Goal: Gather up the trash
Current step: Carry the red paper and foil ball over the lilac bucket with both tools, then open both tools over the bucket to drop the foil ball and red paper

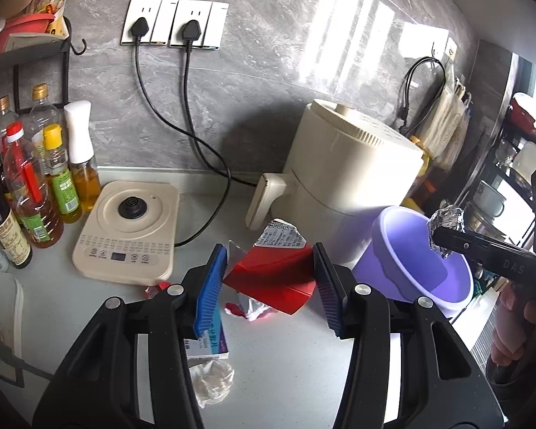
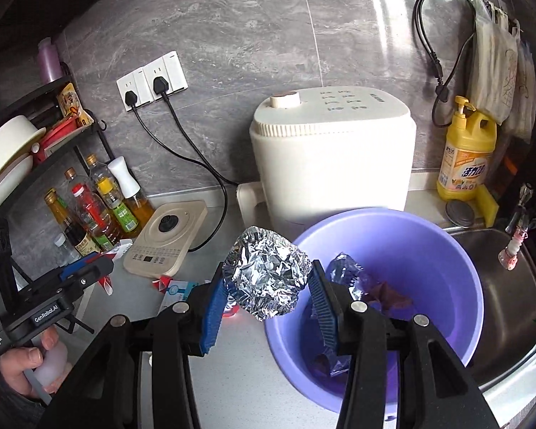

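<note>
The right tongs (image 2: 268, 287) grip a crumpled foil ball (image 2: 266, 273) between their blue pads (image 2: 214, 304), which press on either side of it. The ball hangs above the near left rim of the purple bucket (image 2: 461, 261), partly over the table (image 2: 232, 368). Inside the bucket lie another piece of foil (image 2: 346, 268) and some brownish scraps (image 2: 389, 295). In the left wrist view the same foil ball (image 1: 446, 227) shows at the tip of the right tongs (image 1: 443, 239) over the bucket's (image 1: 411, 250) far right rim.

The left tongs (image 1: 268, 282) are spread wide and hold nothing. They hover above a red carton (image 1: 278, 279), which lies on the table (image 1: 289, 357) just left of the bucket, its printed white flap (image 1: 280, 236) toward the wall. Near the carton lie a red-and-white wrapper (image 1: 248, 309), a small blue-and-white box (image 1: 211, 345) partly under the left pad, and a crumpled clear plastic bit (image 1: 212, 380) closer to the camera.

Behind the trash stand a cream air fryer (image 1: 350, 164) and a cream kettle base (image 1: 128, 228), with a group of oil and sauce bottles (image 1: 35, 193) at the left. A yellow dish-soap bottle (image 2: 466, 150) stands by the sink (image 2: 511, 286), right of the bucket
</note>
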Demonstrator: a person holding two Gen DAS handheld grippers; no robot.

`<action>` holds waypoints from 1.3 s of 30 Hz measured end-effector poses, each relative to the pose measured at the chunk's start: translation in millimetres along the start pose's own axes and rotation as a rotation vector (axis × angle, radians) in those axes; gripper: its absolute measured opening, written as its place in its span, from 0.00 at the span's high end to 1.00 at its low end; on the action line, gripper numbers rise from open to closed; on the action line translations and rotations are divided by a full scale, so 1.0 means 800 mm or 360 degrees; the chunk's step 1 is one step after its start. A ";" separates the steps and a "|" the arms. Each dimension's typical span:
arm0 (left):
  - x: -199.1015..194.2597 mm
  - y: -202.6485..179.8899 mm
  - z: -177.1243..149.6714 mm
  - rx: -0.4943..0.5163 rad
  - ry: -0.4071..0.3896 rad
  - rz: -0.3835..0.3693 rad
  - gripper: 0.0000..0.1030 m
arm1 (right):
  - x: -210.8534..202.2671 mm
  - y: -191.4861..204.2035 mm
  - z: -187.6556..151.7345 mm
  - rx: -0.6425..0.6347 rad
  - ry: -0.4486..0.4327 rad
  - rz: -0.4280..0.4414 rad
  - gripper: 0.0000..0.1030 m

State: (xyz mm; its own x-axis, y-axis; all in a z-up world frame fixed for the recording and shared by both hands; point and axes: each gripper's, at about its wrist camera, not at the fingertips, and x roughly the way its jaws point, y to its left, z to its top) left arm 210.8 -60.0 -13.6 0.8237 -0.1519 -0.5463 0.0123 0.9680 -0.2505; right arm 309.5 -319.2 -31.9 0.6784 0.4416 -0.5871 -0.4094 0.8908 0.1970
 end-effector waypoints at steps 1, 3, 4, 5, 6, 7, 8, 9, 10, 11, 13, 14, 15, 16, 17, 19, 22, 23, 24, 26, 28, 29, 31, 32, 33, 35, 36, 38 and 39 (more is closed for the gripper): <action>0.002 -0.006 0.001 0.0004 -0.0006 -0.0013 0.52 | -0.001 -0.006 0.001 0.0001 0.0000 -0.0010 0.56; 0.007 -0.018 0.003 0.0012 -0.0013 -0.0036 0.52 | -0.005 -0.018 0.003 0.0004 -0.0011 -0.0027 0.56; 0.010 -0.024 0.003 0.0015 -0.0016 -0.0046 0.52 | -0.007 -0.023 0.003 0.0003 -0.0016 -0.0034 0.56; 0.013 -0.029 0.003 0.0018 -0.0019 -0.0057 0.52 | -0.009 -0.029 0.003 0.0005 -0.0019 -0.0037 0.56; 0.015 -0.035 0.004 0.0021 -0.0021 -0.0065 0.52 | -0.010 -0.033 0.003 0.0009 -0.0023 -0.0041 0.56; 0.018 -0.040 0.005 0.0021 -0.0025 -0.0075 0.52 | -0.011 -0.039 0.003 0.0014 -0.0026 -0.0045 0.56; 0.020 -0.045 0.005 0.0019 -0.0030 -0.0086 0.52 | -0.011 -0.045 0.002 0.0019 -0.0027 -0.0048 0.56; 0.021 -0.050 0.006 0.0019 -0.0034 -0.0095 0.52 | -0.012 -0.050 0.001 0.0023 -0.0026 -0.0051 0.56; 0.023 -0.055 0.006 0.0019 -0.0039 -0.0102 0.52 | -0.013 -0.056 0.001 0.0025 -0.0027 -0.0055 0.56; 0.025 -0.061 0.007 0.0020 -0.0043 -0.0109 0.52 | -0.014 -0.061 0.001 0.0026 -0.0028 -0.0057 0.56; 0.027 -0.073 0.009 0.0025 -0.0053 -0.0121 0.52 | -0.017 -0.072 0.000 0.0027 -0.0027 -0.0055 0.54; 0.029 -0.079 0.010 0.0029 -0.0057 -0.0126 0.52 | -0.018 -0.078 0.000 0.0027 -0.0027 -0.0052 0.54; 0.030 -0.084 0.011 0.0033 -0.0061 -0.0133 0.52 | -0.018 -0.083 0.000 0.0034 -0.0031 -0.0058 0.53; 0.030 -0.090 0.012 0.0038 -0.0064 -0.0141 0.52 | -0.020 -0.091 0.001 0.0049 -0.0037 -0.0061 0.46; 0.031 -0.096 0.013 0.0045 -0.0068 -0.0150 0.52 | -0.023 -0.098 0.002 0.0067 -0.0051 -0.0060 0.41; 0.031 -0.108 0.014 0.0066 -0.0073 -0.0169 0.52 | -0.033 -0.110 0.002 0.0081 -0.0108 -0.0071 0.31; 0.034 -0.126 0.015 0.0096 -0.0068 -0.0202 0.52 | -0.045 -0.128 0.000 0.0091 -0.0149 -0.0101 0.31; 0.036 -0.133 0.015 0.0107 -0.0061 -0.0212 0.52 | -0.047 -0.135 -0.002 0.0108 -0.0151 -0.0110 0.31; 0.038 -0.139 0.014 0.0119 -0.0053 -0.0222 0.52 | -0.049 -0.141 -0.004 0.0126 -0.0152 -0.0116 0.31; 0.043 -0.152 0.015 0.0153 -0.0037 -0.0242 0.52 | -0.052 -0.151 -0.010 0.0153 -0.0147 -0.0124 0.30; 0.049 -0.166 0.016 0.0190 -0.0028 -0.0264 0.52 | -0.055 -0.159 -0.015 0.0170 -0.0146 -0.0122 0.28; 0.052 -0.172 0.016 0.0208 -0.0019 -0.0271 0.52 | -0.057 -0.162 -0.017 0.0178 -0.0148 -0.0123 0.28; 0.061 -0.183 0.016 0.0231 0.0006 -0.0290 0.52 | -0.063 -0.170 -0.022 0.0192 -0.0156 -0.0133 0.27; 0.065 -0.190 0.016 0.0245 0.0022 -0.0301 0.52 | -0.067 -0.173 -0.025 0.0199 -0.0163 -0.0143 0.27; 0.069 -0.197 0.015 0.0263 0.0035 -0.0307 0.52 | -0.071 -0.178 -0.027 0.0206 -0.0170 -0.0154 0.27; 0.078 -0.211 0.014 0.0296 0.0059 -0.0329 0.52 | -0.078 -0.185 -0.033 0.0214 -0.0183 -0.0164 0.25; 0.083 -0.217 0.013 0.0312 0.0071 -0.0339 0.52 | -0.080 -0.188 -0.036 0.0210 -0.0189 -0.0159 0.24; 0.091 -0.229 0.012 0.0331 0.0092 -0.0354 0.52 | -0.084 -0.191 -0.041 0.0179 -0.0204 -0.0139 0.23; 0.094 -0.233 0.012 0.0329 0.0097 -0.0373 0.52 | -0.084 -0.193 -0.043 0.0164 -0.0210 -0.0136 0.23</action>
State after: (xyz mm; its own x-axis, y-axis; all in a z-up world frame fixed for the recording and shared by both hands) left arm 275.5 -249.8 -0.4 0.7495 -0.3810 -0.5414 0.3177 0.9245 -0.2107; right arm 305.6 -490.1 -49.8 0.7850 0.3679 -0.4985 -0.2867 0.9290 0.2341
